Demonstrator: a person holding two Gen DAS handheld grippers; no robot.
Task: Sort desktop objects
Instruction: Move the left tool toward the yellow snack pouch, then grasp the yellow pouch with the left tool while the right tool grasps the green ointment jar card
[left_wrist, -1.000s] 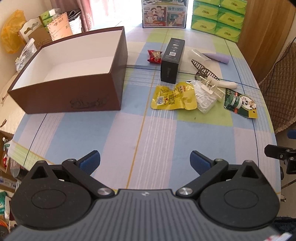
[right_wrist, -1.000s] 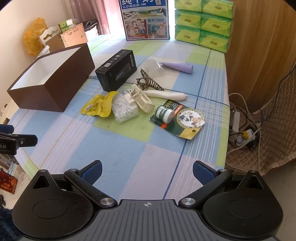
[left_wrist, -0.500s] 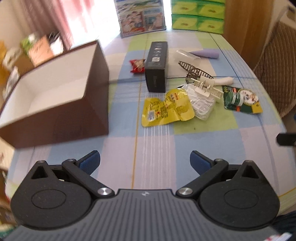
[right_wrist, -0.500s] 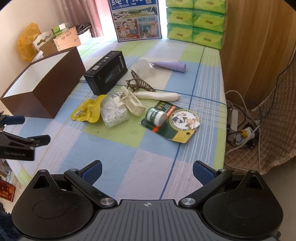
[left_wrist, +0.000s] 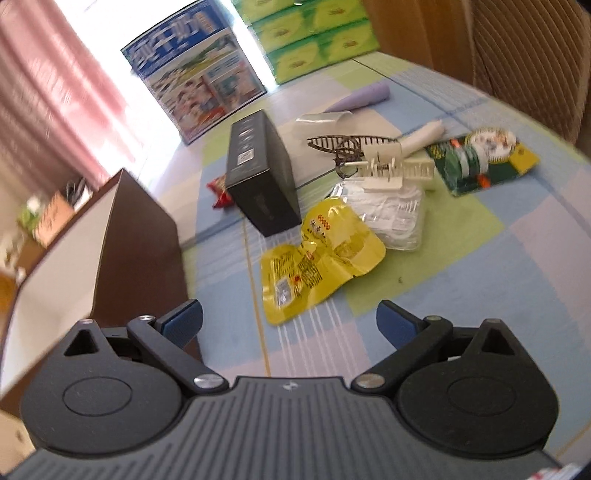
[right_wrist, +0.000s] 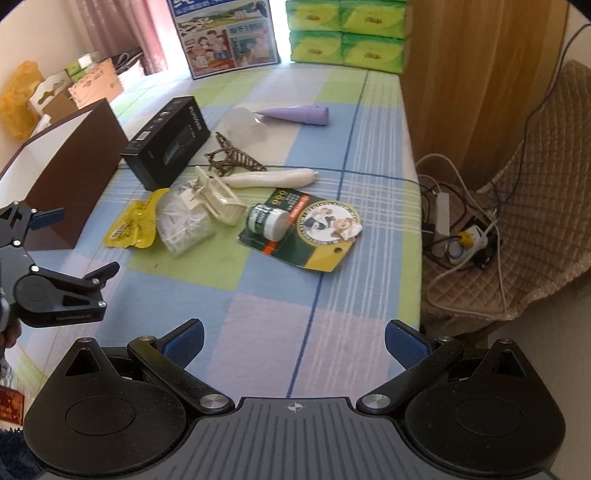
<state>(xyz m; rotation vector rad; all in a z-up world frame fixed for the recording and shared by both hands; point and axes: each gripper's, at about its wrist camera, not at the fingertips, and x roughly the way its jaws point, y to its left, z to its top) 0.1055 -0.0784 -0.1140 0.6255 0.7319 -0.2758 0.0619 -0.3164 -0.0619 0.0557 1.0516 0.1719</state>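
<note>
From the left wrist view, the left gripper (left_wrist: 290, 319) hovers over the checked worktop (left_wrist: 461, 258) with its fingers spread wide and holding nothing; a yellow snack packet (left_wrist: 314, 258) lies just ahead, touching a clear bag (left_wrist: 391, 214), with a black box (left_wrist: 260, 173) behind and the open brown box (left_wrist: 122, 258) at the left. From the right wrist view, the right gripper (right_wrist: 293, 341) likewise has its fingers apart and empty above the worktop; a green blister card (right_wrist: 306, 230), a cream hair clip (right_wrist: 218, 199) and a purple cone (right_wrist: 299, 114) lie ahead, and the left gripper shows at the left edge.
</note>
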